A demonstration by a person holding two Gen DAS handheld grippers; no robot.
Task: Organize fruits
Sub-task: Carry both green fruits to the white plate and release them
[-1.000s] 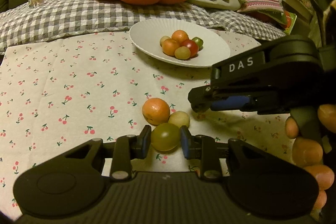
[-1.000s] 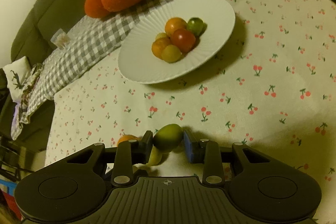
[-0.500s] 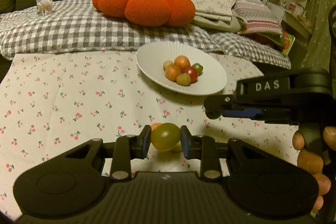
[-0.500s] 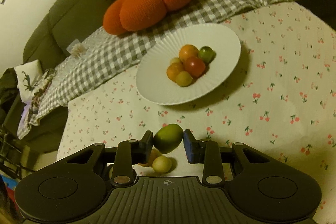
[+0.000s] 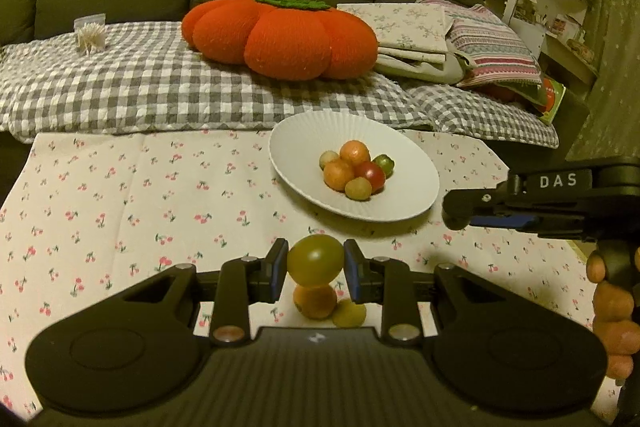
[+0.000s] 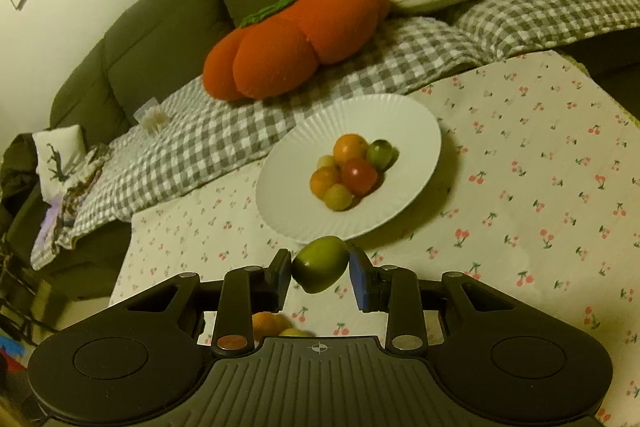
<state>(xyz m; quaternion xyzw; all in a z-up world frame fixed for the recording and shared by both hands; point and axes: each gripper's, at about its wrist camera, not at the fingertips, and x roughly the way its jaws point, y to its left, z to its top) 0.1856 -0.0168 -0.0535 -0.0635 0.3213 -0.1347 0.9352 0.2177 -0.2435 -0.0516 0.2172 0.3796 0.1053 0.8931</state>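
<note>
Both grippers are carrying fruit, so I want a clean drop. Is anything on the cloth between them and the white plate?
Nothing visible. Bare cherry-print tablecloth lies between each held green tomato and the white ribbed plate. The plate's centre already holds a cluster of small fruits; its rim areas are free.

My right claw [image 6: 319,273] pinches a green tomato [image 6: 321,264] — just beyond it sits the white ribbed plate [image 6: 416,131], six small tomatoes [image 6: 350,175] heaped inside.

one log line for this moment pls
left tongs: shut on olive tomato | right tongs: shut on green tomato | plate: six fruits | cloth: two loose
</note>
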